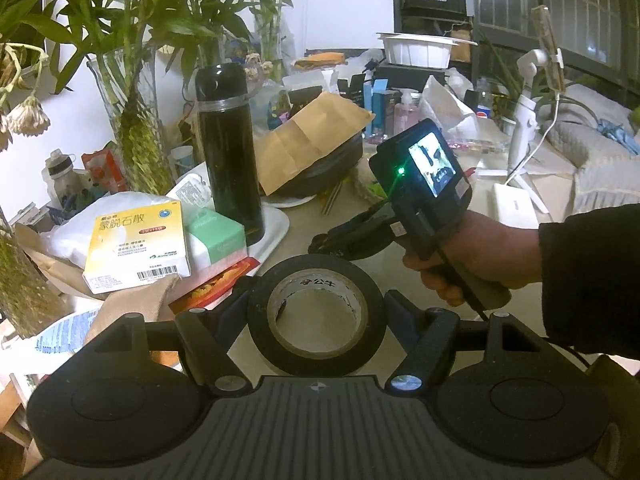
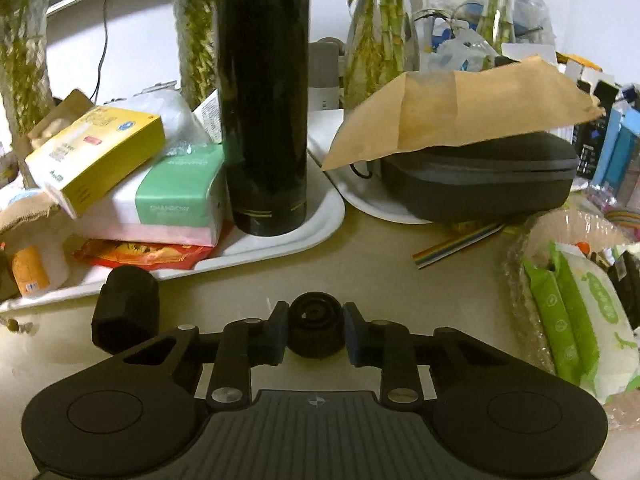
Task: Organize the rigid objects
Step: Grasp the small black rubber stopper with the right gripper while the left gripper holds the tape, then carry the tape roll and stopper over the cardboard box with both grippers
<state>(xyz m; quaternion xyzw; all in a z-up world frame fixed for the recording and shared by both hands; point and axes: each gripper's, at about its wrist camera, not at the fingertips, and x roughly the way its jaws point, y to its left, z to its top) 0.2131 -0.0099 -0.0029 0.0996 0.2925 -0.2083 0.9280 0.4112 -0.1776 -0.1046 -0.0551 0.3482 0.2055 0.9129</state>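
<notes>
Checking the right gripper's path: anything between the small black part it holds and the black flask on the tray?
In the right wrist view, only bare tabletop and the white tray's rim lie between the small black part and the black flask.

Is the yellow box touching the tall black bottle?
Apart. In the right wrist view, the yellow box lies atop the tissue pack, with pack showing between it and the bottle.
</notes>
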